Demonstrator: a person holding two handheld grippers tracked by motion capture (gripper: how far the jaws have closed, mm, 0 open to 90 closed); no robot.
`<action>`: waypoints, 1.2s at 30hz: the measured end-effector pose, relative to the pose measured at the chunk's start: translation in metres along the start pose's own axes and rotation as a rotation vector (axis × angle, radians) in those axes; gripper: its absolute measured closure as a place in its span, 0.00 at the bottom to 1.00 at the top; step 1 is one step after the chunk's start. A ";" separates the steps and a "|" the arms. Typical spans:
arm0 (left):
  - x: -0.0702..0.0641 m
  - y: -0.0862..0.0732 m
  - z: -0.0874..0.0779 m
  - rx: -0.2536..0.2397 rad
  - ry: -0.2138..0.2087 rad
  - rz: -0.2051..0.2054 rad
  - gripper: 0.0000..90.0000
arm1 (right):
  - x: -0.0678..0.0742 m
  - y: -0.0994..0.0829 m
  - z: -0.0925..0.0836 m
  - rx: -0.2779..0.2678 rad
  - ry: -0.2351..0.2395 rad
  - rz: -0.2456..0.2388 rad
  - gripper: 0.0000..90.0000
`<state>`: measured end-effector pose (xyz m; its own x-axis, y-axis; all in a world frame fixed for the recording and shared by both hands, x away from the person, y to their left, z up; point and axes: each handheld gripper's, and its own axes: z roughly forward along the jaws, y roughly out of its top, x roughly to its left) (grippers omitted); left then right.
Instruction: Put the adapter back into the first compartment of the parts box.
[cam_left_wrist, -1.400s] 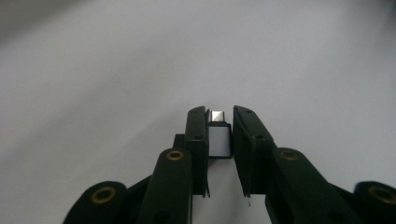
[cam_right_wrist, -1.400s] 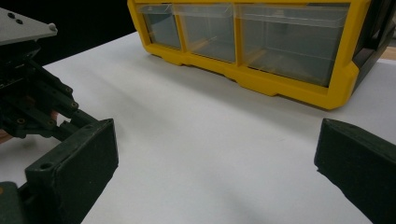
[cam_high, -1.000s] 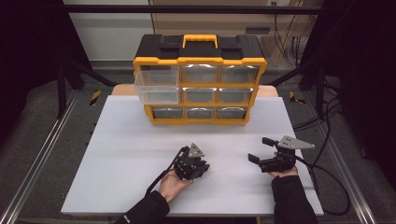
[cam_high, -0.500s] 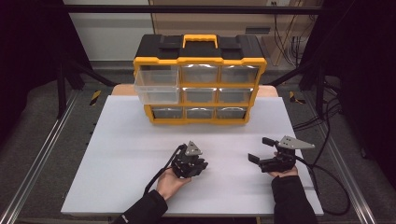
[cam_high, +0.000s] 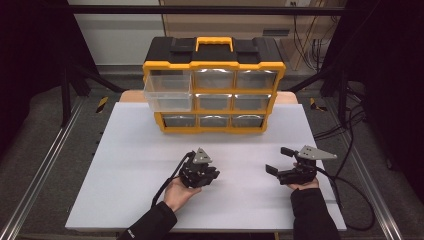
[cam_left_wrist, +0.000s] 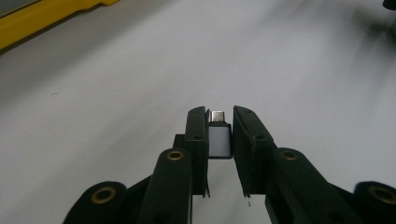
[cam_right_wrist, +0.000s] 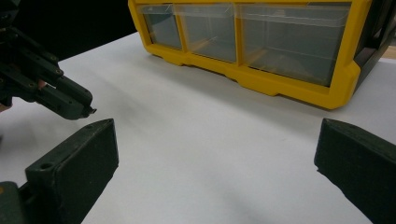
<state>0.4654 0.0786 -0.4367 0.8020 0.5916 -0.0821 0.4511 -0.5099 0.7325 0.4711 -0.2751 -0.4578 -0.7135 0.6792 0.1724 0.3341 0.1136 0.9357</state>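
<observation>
Evidently carrying: the left gripper (cam_left_wrist: 219, 116) pinches a small adapter (cam_left_wrist: 219, 140) at lower centre (right gripper (cam_right_wrist: 215, 154) gapes empty); next, the open drawer (cam_high: 167, 92), upper left.

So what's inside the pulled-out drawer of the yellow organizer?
The pulled-out drawer at the organizer's upper left looks empty through its clear walls in the high view. Its rear, inside the case, is hidden, so small parts there cannot be ruled out.

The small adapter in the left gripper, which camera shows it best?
The left gripper view: the adapter, silver with a metal plug tip, sits clamped between the left gripper jaws. In the high view the gripper hides it; the right gripper view gives just those jaws from the side.
</observation>
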 end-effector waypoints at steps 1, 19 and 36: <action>0.000 0.000 -0.001 0.000 0.001 0.002 0.84 | 0.000 0.000 0.000 0.000 0.000 0.000 0.00; 0.011 0.005 -0.020 -0.033 0.013 -0.012 0.84 | 0.000 0.000 0.000 -0.002 -0.002 -0.001 0.00; 0.022 0.008 -0.038 -0.051 0.044 -0.017 0.84 | 0.000 0.000 -0.001 -0.005 -0.001 0.001 0.00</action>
<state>0.4723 0.1111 -0.4072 0.7756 0.6277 -0.0660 0.4434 -0.4675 0.7647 0.4708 -0.2757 -0.4572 -0.7125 0.6801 0.1727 0.3318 0.1098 0.9369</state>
